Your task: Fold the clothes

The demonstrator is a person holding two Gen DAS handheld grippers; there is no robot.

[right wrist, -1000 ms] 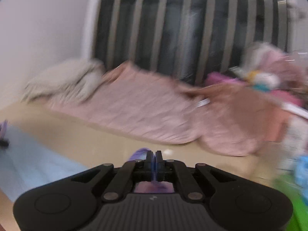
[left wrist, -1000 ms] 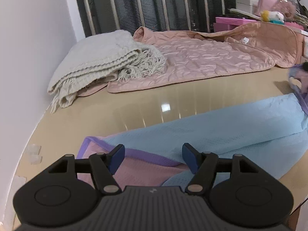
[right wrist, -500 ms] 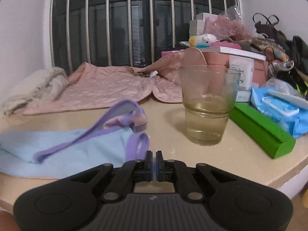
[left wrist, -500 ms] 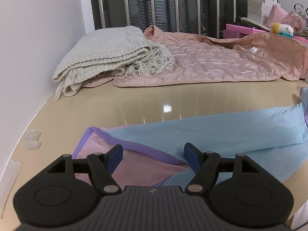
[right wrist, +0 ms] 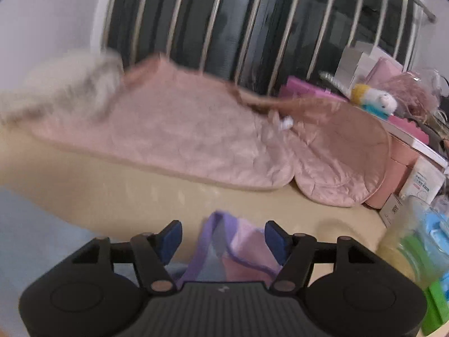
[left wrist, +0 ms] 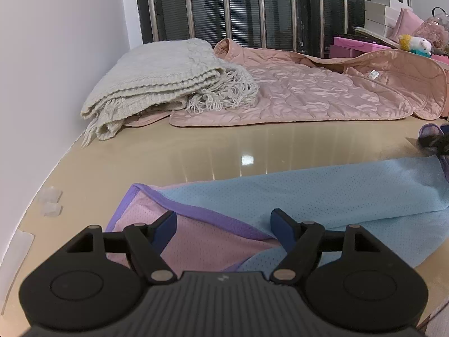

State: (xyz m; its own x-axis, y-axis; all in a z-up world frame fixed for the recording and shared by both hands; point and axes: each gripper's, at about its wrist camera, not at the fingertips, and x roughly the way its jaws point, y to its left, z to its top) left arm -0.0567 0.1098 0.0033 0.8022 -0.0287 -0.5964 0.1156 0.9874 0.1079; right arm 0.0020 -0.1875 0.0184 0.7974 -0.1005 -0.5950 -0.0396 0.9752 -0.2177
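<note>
Left gripper [left wrist: 223, 221] angled down over the light blue mesh garment with purple trim [left wrist: 322, 193], jaws opening (pads clear of it), right gripper [right wrist: 223, 234] likewise, jaws opening astride its purple-trimmed end

Left wrist view: sits behind the left gripper [left wrist: 224, 224], low and close over the table [left wrist: 196, 154], angled downward toward the barred window [left wrist: 252, 8] ahead. Sharp.

Right wrist view: sits behind the right gripper [right wrist: 223, 236], same downward tilt, same facing. Blurred.

Shared: pink quilted jacket [left wrist: 308, 92] beyond both claws, grey knit blanket [left wrist: 157, 75] ahead-left, window.
</note>
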